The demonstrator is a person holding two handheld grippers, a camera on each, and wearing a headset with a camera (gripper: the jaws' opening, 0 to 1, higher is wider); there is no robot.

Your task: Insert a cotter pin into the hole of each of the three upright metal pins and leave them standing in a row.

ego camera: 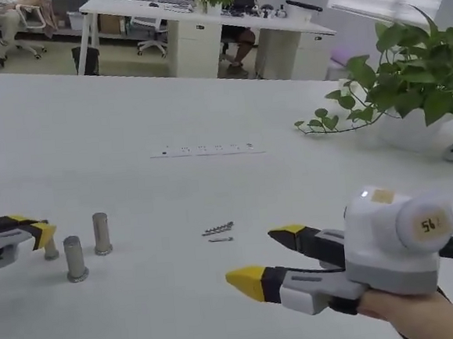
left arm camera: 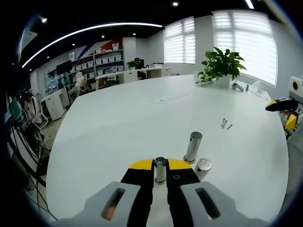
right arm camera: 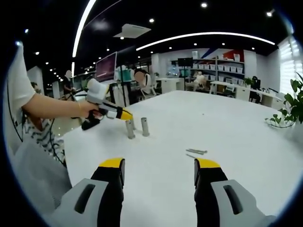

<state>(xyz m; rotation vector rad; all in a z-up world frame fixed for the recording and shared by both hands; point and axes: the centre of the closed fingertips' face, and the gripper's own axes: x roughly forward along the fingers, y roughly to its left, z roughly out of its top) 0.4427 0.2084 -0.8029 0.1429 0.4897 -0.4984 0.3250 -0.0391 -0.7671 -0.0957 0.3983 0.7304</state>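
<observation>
Your right hand-held gripper (ego camera: 266, 257) is closest, jaws spread wide and empty, just short of the cotter pins (ego camera: 220, 231) on your side of them. Those cotter pins lie flat in a small loose bunch on the white worktop (ego camera: 166, 103). Well to the left of the cotter pins stand the three metal pins (ego camera: 101, 233), all upright and close together, none with anything through it that I can make out. Your left hand-held gripper (ego camera: 45, 235) is narrowed onto the outermost metal pin (left arm camera: 160, 172), the one farthest from the cotter pins, whose top shows between the jaws. Beyond the cotter pins lies a white power strip (ego camera: 207, 150); off to their right, a leafy plant (ego camera: 415, 76).

I'd judge this the very start: one pin steadied, no cotter pin picked up. Next, lower your open jaws over a single cotter pin, pinch its head end, and keep it level for the cross hole, which is too small to see here.
</observation>
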